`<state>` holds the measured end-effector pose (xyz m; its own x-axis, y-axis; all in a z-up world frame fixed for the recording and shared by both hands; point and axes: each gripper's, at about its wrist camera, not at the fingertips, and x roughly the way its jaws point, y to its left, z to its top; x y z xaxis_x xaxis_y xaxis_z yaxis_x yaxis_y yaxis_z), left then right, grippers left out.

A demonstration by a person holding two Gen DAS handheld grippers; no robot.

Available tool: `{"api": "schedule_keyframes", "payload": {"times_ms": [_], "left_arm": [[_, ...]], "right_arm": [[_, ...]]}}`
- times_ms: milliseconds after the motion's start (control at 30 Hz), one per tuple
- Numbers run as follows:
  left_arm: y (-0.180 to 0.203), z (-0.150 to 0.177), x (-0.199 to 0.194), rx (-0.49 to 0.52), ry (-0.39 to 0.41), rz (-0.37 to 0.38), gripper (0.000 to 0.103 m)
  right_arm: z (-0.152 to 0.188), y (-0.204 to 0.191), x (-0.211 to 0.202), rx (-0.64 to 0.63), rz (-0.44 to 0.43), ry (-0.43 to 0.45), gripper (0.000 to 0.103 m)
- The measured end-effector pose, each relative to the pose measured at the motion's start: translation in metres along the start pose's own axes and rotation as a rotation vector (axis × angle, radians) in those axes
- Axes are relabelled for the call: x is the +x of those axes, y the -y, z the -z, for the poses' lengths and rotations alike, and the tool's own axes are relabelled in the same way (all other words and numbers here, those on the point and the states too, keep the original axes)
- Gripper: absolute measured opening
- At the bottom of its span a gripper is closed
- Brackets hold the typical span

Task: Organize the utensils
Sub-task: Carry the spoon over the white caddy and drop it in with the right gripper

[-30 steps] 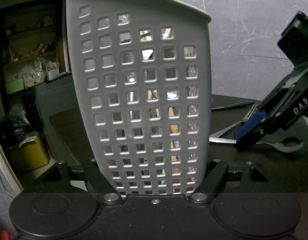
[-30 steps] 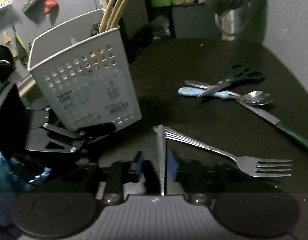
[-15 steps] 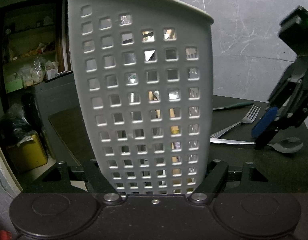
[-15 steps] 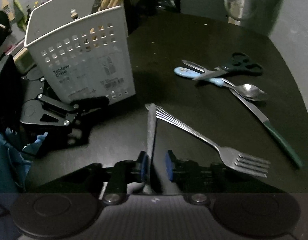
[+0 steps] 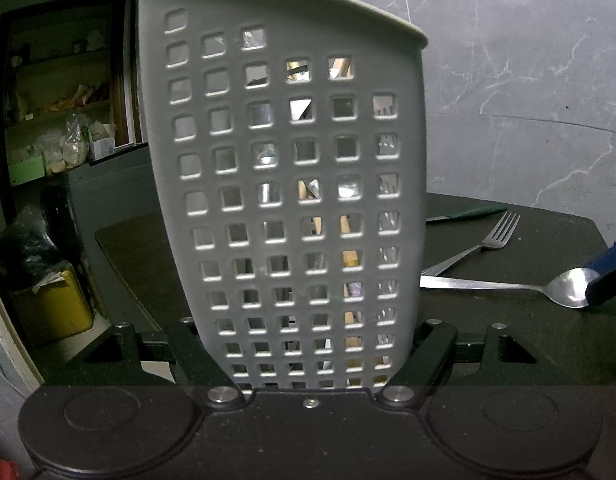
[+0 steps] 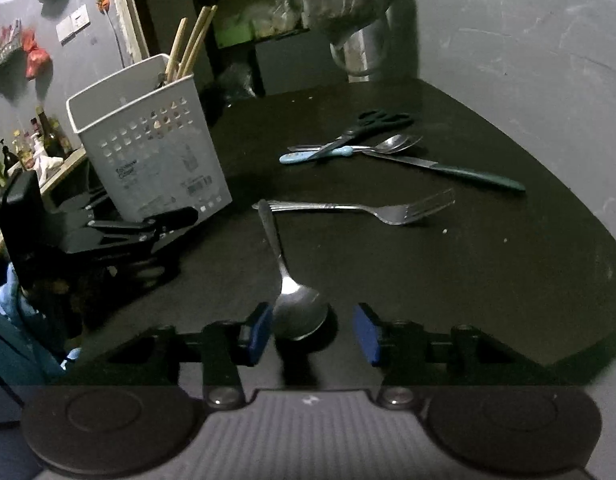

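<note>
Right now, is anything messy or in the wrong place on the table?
Yes. A spoon, a fork, scissors, a knife and more cutlery lie loose on the table, outside the white caddy.

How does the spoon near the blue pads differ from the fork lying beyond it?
The spoon ends in a rounded bowl; the fork ends in tines. The spoon runs away from the camera, bowl nearest, between the open right gripper; the fork lies crosswise, tines pointing right, clear of it. The spoon's handle looks plain; the fork's handle looks ridged. Both are shiny metal, lie flat on the dark table, and their handle ends meet.
</note>
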<state>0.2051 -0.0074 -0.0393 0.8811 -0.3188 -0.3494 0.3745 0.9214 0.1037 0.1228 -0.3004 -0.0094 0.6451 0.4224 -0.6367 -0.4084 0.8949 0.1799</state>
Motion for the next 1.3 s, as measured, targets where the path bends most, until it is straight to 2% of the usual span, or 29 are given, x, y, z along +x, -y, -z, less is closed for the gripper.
{"api": "schedule_keyframes", "payload": {"times_ms": [33,133,267,367,633,867,1067,1167,1300], "left_arm": [[0.000,0.000,0.000,0.001,0.000,0.000,0.078],[0.001,0.001,0.001,0.000,0.000,-0.001,0.078],[0.005,0.002,0.000,0.004,0.000,-0.003,0.078],[0.007,0.002,0.000,0.003,-0.001,-0.003,0.078],[0.010,0.000,0.000,0.008,-0.002,-0.010,0.078],[0.013,0.001,-0.001,0.016,-0.003,-0.016,0.078],[0.015,0.001,-0.001,0.021,-0.005,-0.019,0.078],[0.015,0.000,-0.001,0.021,-0.005,-0.020,0.078],[0.015,0.000,-0.001,0.020,-0.005,-0.020,0.078]], "right_arm": [[0.003,-0.005,0.000,-0.014,0.006,0.011,0.031],[0.010,-0.013,0.000,-0.035,0.029,0.045,0.023],[0.015,-0.011,0.000,-0.018,0.043,0.086,0.003],[0.015,0.000,0.004,0.033,0.038,0.116,0.003],[0.018,0.042,0.015,0.241,-0.068,0.214,0.003],[0.025,0.063,0.020,0.338,-0.098,0.282,0.004],[0.034,0.084,0.024,0.474,-0.124,0.371,0.004],[0.032,0.088,0.020,0.483,-0.115,0.413,0.003],[0.018,0.084,0.007,0.408,-0.062,0.469,0.002]]}}
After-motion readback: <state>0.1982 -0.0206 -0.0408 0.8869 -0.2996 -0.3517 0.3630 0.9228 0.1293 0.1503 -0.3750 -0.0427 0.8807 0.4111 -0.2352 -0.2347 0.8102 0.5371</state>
